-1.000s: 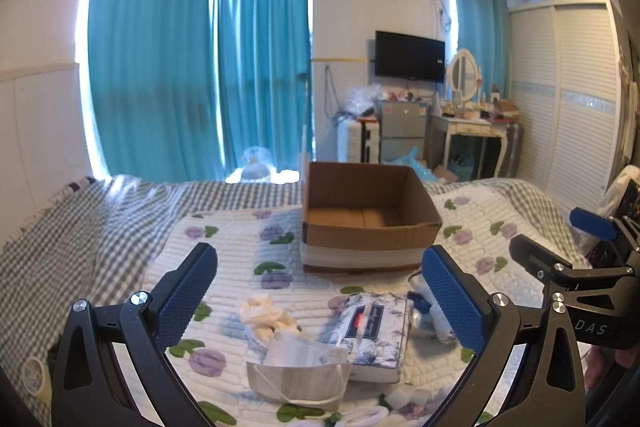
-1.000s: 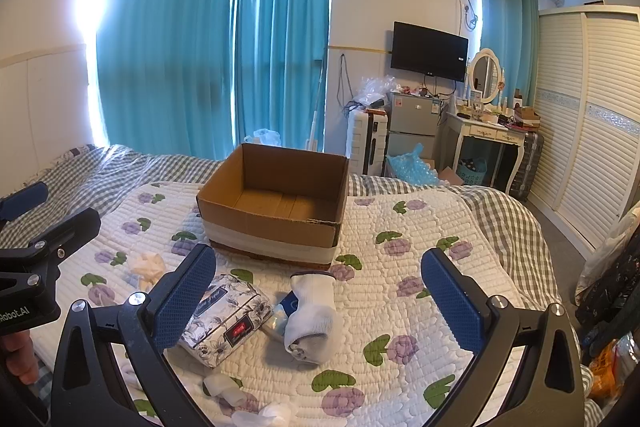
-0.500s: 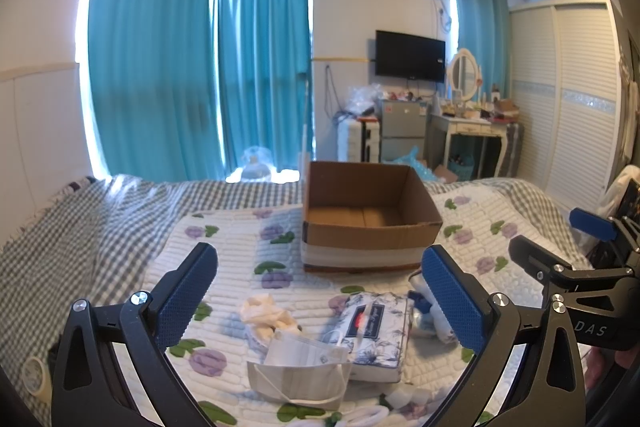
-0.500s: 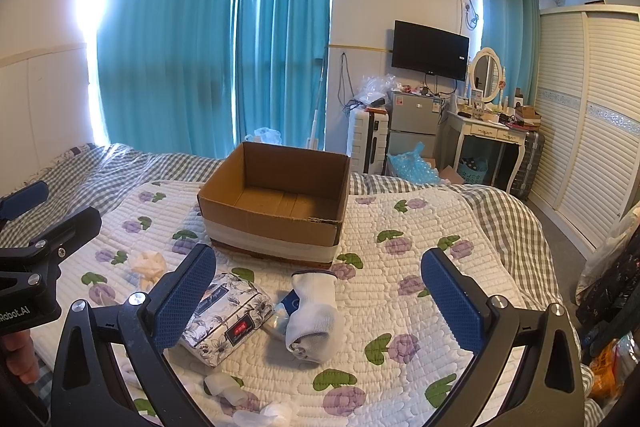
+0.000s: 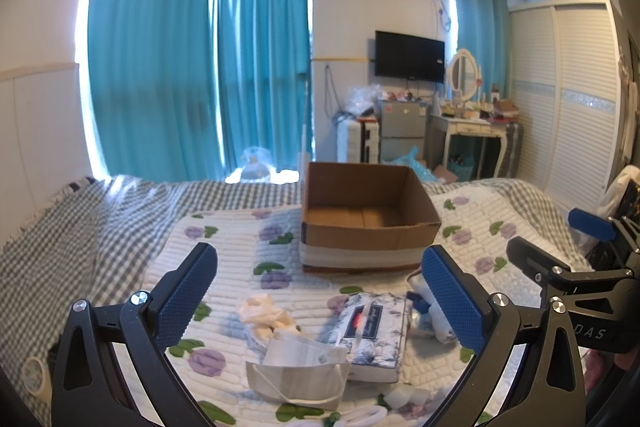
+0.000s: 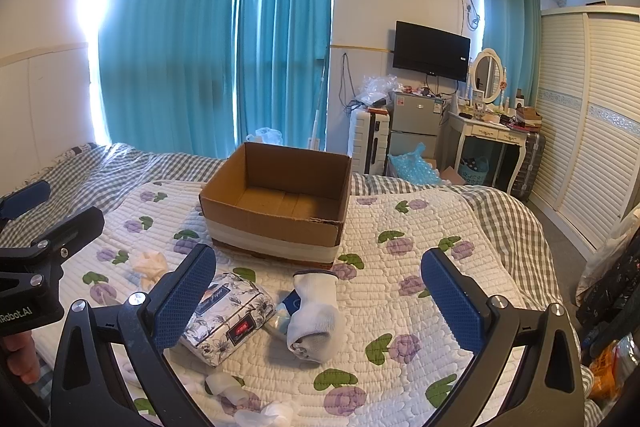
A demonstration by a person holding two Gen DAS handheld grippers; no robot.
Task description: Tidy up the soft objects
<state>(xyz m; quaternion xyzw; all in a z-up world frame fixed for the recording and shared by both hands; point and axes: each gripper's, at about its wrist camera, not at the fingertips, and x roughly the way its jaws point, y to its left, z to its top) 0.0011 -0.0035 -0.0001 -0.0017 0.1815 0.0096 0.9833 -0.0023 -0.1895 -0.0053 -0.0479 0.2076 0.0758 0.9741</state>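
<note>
An open, empty cardboard box [image 5: 366, 215] [image 6: 276, 201] stands on the quilted bed. In front of it lie a floral tissue pack [image 5: 370, 331] [image 6: 226, 319], a white face mask [image 5: 298, 371], a crumpled cream cloth [image 5: 262, 311] [image 6: 150, 263], and a white glove [image 6: 314, 311] over a blue item. My left gripper [image 5: 320, 303] is open and empty above the mask and tissue pack. My right gripper [image 6: 318, 303] is open and empty above the glove.
The floral quilt [image 6: 420, 267] lies over a grey checked sheet [image 5: 72, 231]. Small white items [image 6: 224, 385] lie near the front edge. Teal curtains, a fridge, a dressing table and a wardrobe [image 6: 588, 131] stand beyond the bed.
</note>
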